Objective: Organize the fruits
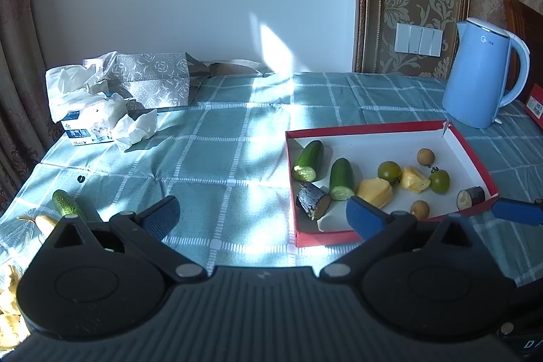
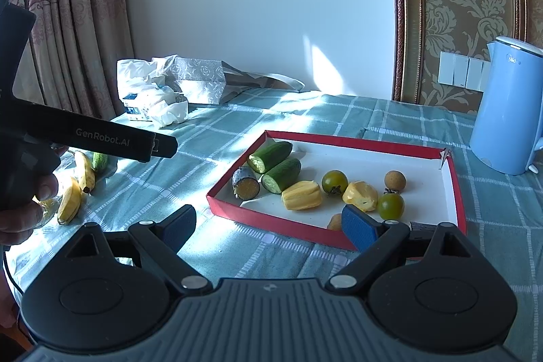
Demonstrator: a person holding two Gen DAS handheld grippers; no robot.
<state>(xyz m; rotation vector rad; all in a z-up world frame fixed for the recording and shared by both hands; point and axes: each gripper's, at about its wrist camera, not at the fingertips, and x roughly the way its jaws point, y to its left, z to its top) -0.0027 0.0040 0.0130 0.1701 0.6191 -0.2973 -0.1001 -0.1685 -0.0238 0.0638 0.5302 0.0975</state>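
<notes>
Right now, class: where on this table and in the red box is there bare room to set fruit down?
Free: the checked tablecloth between the tissue pack and the red box; also the box's white floor along its far wall, toward the blue kettle. Crowded: the box's near half, with cucumber pieces, green tomatoes and yellow chunks.

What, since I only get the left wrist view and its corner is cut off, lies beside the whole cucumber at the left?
Observer: Bananas, lying on the tablecloth right beside the cucumber.
Operator: Is the right gripper holding anything?
Observer: No. The right gripper is open and empty; in its own view its right finger overlaps the near rim of the red tray.
</notes>
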